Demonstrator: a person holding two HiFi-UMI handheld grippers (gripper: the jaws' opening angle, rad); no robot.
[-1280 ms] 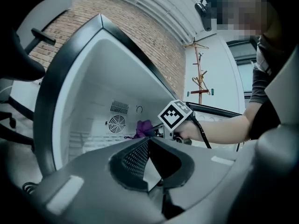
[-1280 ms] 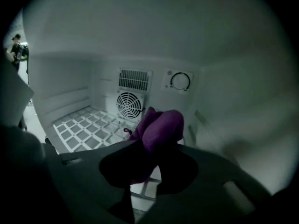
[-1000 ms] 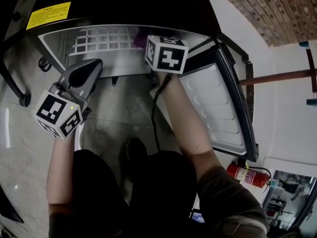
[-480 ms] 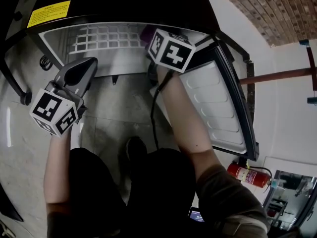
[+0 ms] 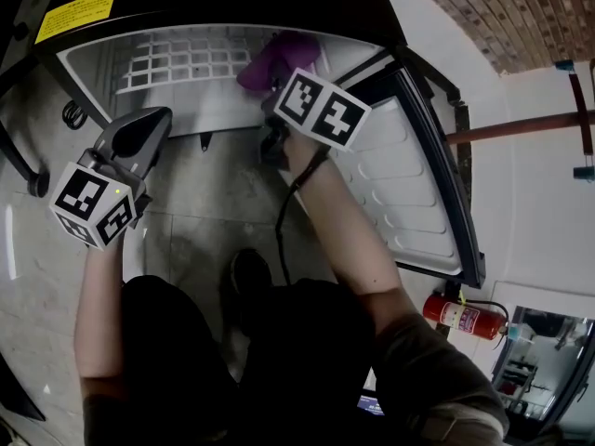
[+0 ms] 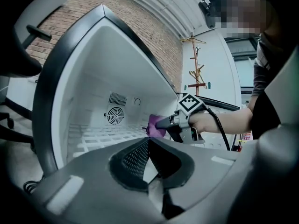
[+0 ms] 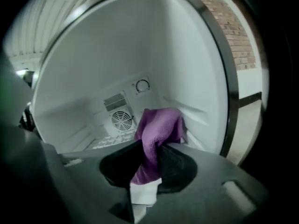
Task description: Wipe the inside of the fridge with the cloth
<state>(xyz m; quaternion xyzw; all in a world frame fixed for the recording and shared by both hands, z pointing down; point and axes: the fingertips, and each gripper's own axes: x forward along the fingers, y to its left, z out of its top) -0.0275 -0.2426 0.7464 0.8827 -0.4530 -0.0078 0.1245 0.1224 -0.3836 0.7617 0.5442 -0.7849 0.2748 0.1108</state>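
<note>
cloth (image 7: 160,125) | pinched in right hand-held gripper (image 7: 152,147) | left hand-held gripper (image 6: 148,143) closed

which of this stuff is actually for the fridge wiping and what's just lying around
For the job: purple cloth, pinched in the right gripper; open fridge.
Just around: fire extinguisher, chair leg, coat stand; left gripper, shut and empty.

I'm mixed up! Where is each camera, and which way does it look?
Head view: on the person's head, looking down at the fridge; left forearm and right forearm show.
Left gripper view: on the left gripper, facing the fridge; the right forearm shows.
Right gripper view: on the right gripper, facing the fan; no body shows.
All three share the purple cloth.
</note>
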